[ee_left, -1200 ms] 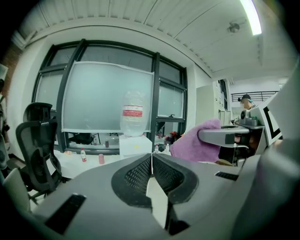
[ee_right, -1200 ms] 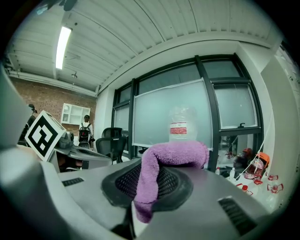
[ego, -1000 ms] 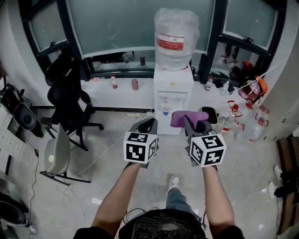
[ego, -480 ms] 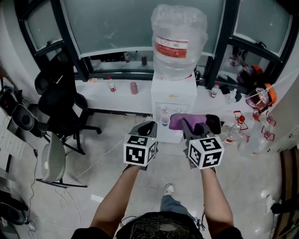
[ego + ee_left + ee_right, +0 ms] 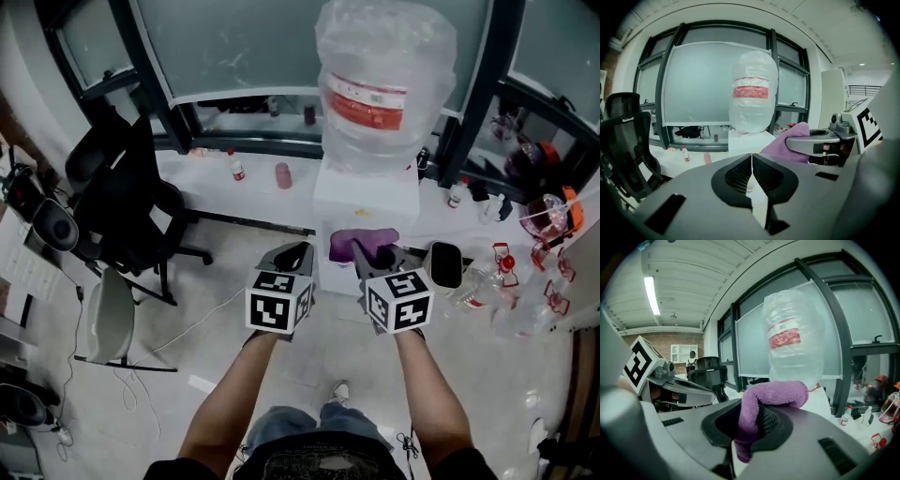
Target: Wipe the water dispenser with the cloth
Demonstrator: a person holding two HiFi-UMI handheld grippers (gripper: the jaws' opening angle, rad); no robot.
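Nearest to the person, the left gripper (image 5: 751,164) has its jaws pressed flat together with nothing between them, so it's basically along for the ride. The right gripper (image 5: 749,427) is the busy one. It's clamped down on one end of the purple cloth (image 5: 774,394), a fuzzy microfibre-looking rag that flops up and over the jaws in a fat soft roll.

The bit that matters is that the water dispenser (image 5: 364,199) sits dead ahead of the right gripper, just past the cloth, with its front face towards the person. The left gripper sits off to the left of the cabinet, so the right hand is clearly the nearer one. No view shows whether the cloth is touching the front panel yet; it's right there either way. A short push forward looks like all it needs.

The dispenser stands upright, a boxy white cabinet with smooth, hard, flat panels that the soft rag should slide over easily. On top is the big clear bottle (image 5: 386,84), rounded, wrapped in crinkly plastic film, with a red label band. Behind that there's a white ledge (image 5: 239,183) with a few small bottles, then the frosted window (image 5: 234,47) in dark frames.
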